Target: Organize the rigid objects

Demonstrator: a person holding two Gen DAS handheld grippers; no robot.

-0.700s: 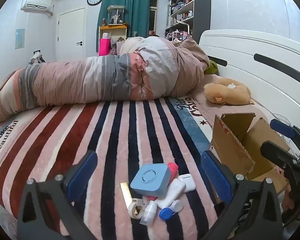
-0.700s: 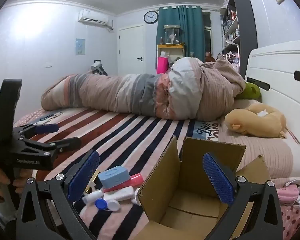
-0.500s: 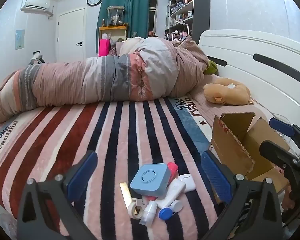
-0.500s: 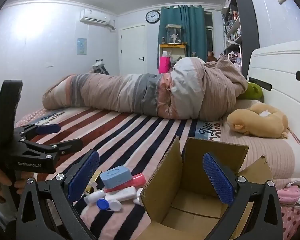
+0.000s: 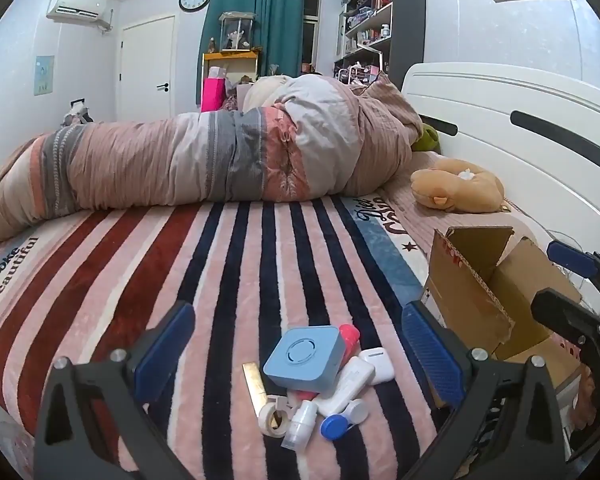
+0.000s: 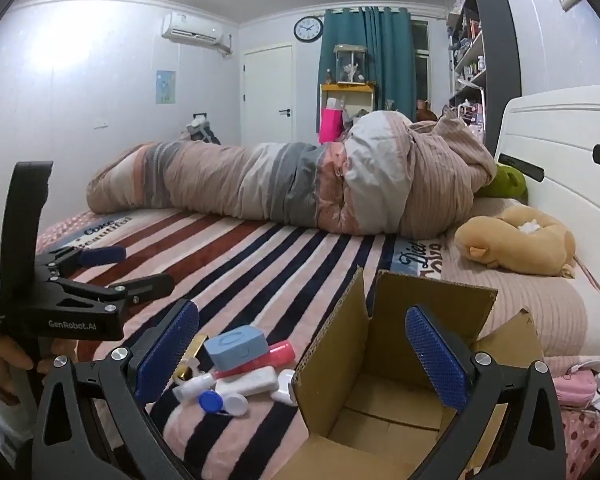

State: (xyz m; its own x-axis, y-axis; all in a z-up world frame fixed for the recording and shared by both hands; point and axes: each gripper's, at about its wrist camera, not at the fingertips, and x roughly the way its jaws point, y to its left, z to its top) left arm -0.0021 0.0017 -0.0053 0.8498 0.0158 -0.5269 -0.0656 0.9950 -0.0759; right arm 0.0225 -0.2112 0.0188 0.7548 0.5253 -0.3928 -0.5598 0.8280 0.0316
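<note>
A small pile lies on the striped blanket: a blue square box [image 5: 306, 358], a pink tube [image 5: 348, 336], a white earbud case [image 5: 376, 360], a white tube [image 5: 346, 386], a tape roll [image 5: 272, 420], a gold strip [image 5: 254, 384] and a blue-and-white lens case [image 5: 342, 418]. My left gripper [image 5: 298, 350] is open, just above and behind the pile. An open, empty cardboard box [image 6: 392, 380] stands right of the pile [image 6: 240, 368]. My right gripper [image 6: 302, 350] is open over the box's near left wall.
A rolled quilt [image 5: 204, 160] lies across the far side of the bed. A plush toy [image 5: 458, 188] sits by the white headboard [image 5: 512, 136]. The box [image 5: 480, 292] is at the right in the left wrist view. Cables and a pink item [image 6: 580, 384] lie right of the box.
The right wrist view has shifted slightly rightward and upward. The left gripper and the pile have barely moved.
</note>
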